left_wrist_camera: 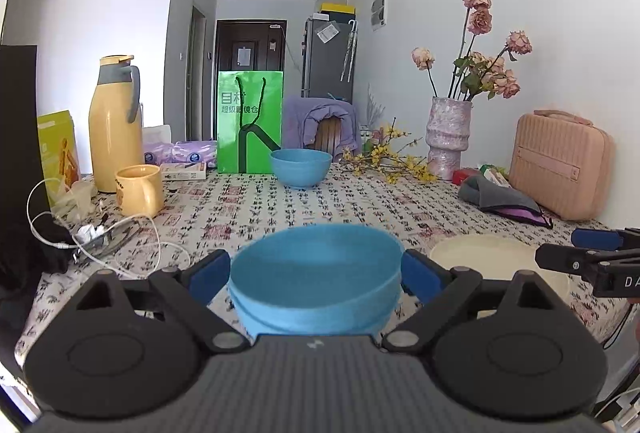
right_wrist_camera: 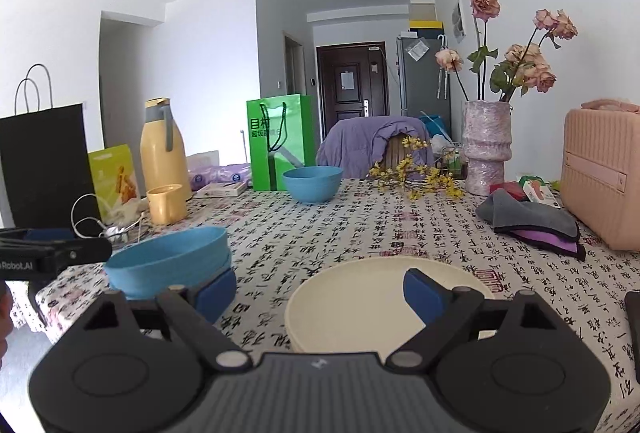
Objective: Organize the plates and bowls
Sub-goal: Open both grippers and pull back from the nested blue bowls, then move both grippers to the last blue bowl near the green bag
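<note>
Presently, cream plates [right_wrist_camera: 360, 297] sit stacked on the tablecloth [right_wrist_camera: 360, 225], right gripper [right_wrist_camera: 320, 293] released above them. Left gripper [left_wrist_camera: 316, 273] brackets the nested blue bowls [left_wrist_camera: 316, 285]; contact unclear. One blue bowl [left_wrist_camera: 301, 167] remains far, probably awaiting stacking.

Black paper bag [left_wrist_camera: 18, 161] cut off at the left edge; stacked blue bowls [left_wrist_camera: 316, 285] motion-blurred.

A: Left wrist cam sits low over the table [left_wrist_camera: 280, 209], looks along it toward the door [left_wrist_camera: 250, 47]. Stacked blue bowls [left_wrist_camera: 316, 285] very near the lens.

B: Right wrist cam: same heading, just beside it to the right, cream plate [right_wrist_camera: 360, 297] close below. Both views share the far blue bowl [right_wrist_camera: 313, 183], green bag [right_wrist_camera: 280, 141], vase [right_wrist_camera: 486, 147].
</note>
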`<state>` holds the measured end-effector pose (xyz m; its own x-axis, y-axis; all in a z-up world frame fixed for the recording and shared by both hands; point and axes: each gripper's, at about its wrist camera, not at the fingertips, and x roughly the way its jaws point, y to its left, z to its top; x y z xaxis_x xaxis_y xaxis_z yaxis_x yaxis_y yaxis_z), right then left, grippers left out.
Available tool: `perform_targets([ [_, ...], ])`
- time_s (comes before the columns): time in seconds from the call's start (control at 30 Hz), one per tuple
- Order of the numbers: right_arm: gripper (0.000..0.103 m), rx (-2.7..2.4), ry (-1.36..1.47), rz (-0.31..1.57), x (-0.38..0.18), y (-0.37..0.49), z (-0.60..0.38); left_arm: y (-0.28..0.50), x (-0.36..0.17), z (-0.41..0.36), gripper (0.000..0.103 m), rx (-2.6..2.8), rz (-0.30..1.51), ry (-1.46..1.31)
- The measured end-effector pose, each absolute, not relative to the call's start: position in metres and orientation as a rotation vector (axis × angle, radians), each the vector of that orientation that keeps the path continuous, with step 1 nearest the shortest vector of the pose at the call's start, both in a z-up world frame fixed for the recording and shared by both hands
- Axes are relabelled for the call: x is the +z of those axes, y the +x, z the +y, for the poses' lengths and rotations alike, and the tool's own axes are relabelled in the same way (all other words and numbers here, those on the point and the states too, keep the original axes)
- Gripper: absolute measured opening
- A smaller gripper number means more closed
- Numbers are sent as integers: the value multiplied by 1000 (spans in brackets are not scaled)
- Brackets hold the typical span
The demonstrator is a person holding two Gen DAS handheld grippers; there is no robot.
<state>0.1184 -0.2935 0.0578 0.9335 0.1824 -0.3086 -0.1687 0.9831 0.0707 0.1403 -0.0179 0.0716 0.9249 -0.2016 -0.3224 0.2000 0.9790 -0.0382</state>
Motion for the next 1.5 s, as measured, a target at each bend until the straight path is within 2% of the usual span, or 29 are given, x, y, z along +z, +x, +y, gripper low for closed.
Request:
perform_targets([
  [0.17,91,195,51,335,75,151,-306,180,94,-12,95,-231,354,-7],
  [0.5,90,260,127,446,125,255,-332,297,140,14,95,-226,519,-82],
  [0.7,90,436,390,671,165,358,-356,391,174,30,95,-323,648,-166],
  [0.83,90,420,428,771,176,442,-359,468,175,28,95,-361,751,-183],
  [0.97,90,370,433,853,165,529,-350,546,161,19,93,-361,820,-189],
  [1.13,88,311,431,905,132,625,-324,630,131,9,83,-321,889,-238],
  [1.2,81,293,440,923,115,657,-313,657,118,2,80,-287,901,-238],
  [1.3,76,261,462,965,83,696,-298,688,96,-7,77,-272,922,-228],
  [1.37,67,253,470,994,62,712,-288,704,81,-12,71,-250,928,-212],
  [1.5,56,232,448,1004,39,733,-273,729,58,-17,59,-214,945,-199],
])
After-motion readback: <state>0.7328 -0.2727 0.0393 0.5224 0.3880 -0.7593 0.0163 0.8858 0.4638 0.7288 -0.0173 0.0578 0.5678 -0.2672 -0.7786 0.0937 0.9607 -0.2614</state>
